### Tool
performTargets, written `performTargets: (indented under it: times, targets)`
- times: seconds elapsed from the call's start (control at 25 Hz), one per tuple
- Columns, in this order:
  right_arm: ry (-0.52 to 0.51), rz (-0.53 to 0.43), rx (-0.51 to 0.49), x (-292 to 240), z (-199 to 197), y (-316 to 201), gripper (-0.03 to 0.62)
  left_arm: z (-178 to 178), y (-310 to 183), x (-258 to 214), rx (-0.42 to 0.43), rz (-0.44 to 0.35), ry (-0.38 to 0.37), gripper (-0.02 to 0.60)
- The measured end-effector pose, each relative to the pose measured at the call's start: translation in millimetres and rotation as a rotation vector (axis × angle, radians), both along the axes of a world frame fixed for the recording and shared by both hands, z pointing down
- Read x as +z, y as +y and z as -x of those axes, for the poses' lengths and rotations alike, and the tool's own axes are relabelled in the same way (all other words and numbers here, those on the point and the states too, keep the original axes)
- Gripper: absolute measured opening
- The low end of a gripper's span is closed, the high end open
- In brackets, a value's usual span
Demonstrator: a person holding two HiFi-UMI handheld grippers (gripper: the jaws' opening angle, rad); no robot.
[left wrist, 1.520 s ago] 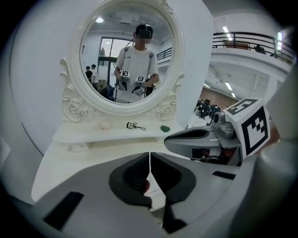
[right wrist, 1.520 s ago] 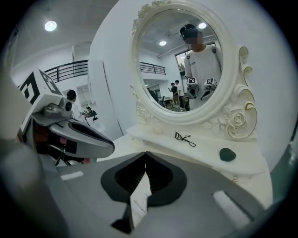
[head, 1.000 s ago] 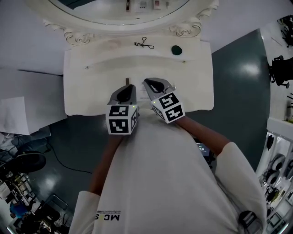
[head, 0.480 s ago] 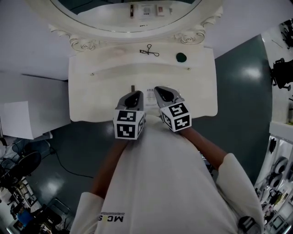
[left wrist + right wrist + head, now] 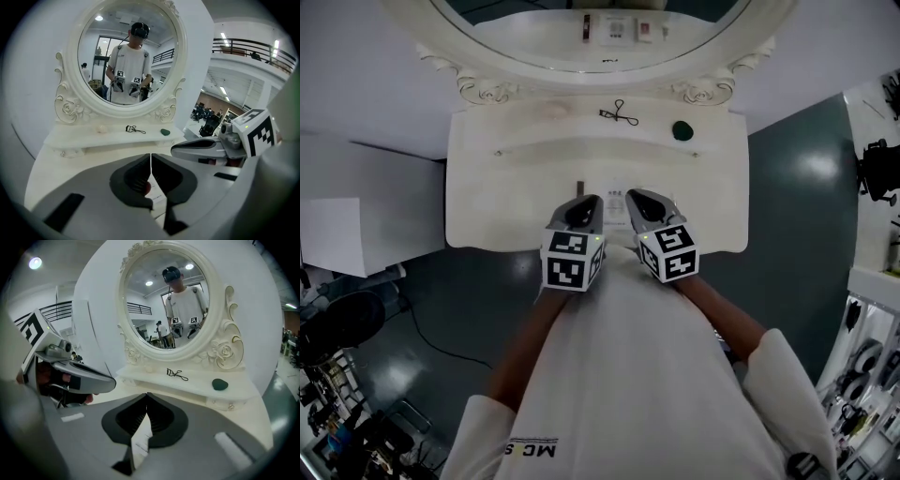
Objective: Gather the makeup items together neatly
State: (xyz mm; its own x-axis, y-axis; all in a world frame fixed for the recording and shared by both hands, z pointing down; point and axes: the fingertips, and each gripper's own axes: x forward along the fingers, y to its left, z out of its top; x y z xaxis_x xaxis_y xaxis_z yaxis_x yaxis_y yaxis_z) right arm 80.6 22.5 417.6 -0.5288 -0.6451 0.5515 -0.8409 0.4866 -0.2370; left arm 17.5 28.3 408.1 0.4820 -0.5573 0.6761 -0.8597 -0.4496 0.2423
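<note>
Looking first at the jaws, your left gripper [image 5: 150, 158] is clenched. Its tips meet on a thin line and nothing is pinched there. A small reddish spot shows in the hollow behind, and I cannot say what it is. Your right gripper [image 5: 146, 396] is also closed tight, on nothing.

Through its hollow you see the flat white printed box [image 5: 139, 441]. It lies on the white dressing table [image 5: 487, 206] just in front of both grippers, beside a thin dark stick [image 5: 578, 188].

Farther out, on the raised shelf [image 5: 534, 131] under the oval mirror [image 5: 525, 39], lie the black metal eyelash curler [image 5: 619, 113] and the dark green egg-shaped sponge [image 5: 682, 130], apart from each other.

I judge the curler light, stiff and slippery, so take it across the handles near the middle. The sponge looks soft, so squeeze it gently across its narrow side. The box is light but flat, so catch it by one short edge.
</note>
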Motion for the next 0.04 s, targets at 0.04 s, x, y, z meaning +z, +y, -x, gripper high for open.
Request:
performTargets:
  times: [0.04]
  targets:
    - [0.0, 0.002, 0.005, 0.1, -0.9, 0.0, 0.002, 1.7, -0.3, -0.4, -0.005, 0.0, 0.0, 0.017]
